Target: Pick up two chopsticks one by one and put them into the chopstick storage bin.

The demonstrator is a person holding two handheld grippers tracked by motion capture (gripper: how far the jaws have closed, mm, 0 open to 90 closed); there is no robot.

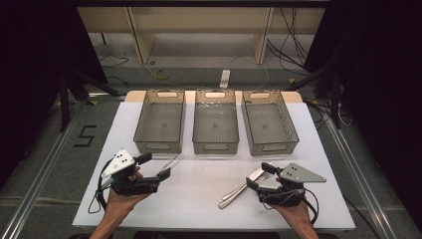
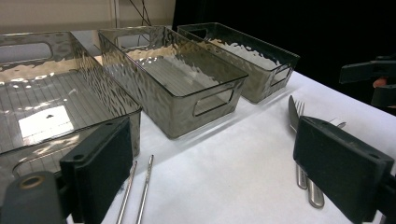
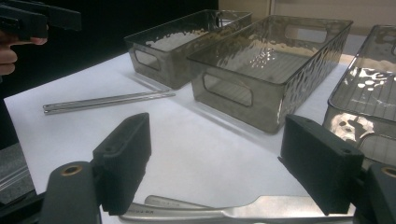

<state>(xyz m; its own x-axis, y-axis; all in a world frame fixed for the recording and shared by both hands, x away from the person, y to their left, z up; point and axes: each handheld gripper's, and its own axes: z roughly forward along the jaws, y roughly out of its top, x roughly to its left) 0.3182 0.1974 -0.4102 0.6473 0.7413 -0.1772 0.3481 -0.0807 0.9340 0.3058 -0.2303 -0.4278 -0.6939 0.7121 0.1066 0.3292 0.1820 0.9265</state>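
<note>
High view: both grippers' fingers wide, empty, near table's (image 1: 209,209) front edge.

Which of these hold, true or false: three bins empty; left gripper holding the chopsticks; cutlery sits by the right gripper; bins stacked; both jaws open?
1. The three bins are empty. True.
2. The left gripper holds the metal chopsticks. False: its jaws stand open, with the chopsticks lying on the table.
3. The cutlery lies by the right gripper. True.
4. The bins are stacked. False: they stand side by side in a row.
5. Both grippers are open. True.
</note>
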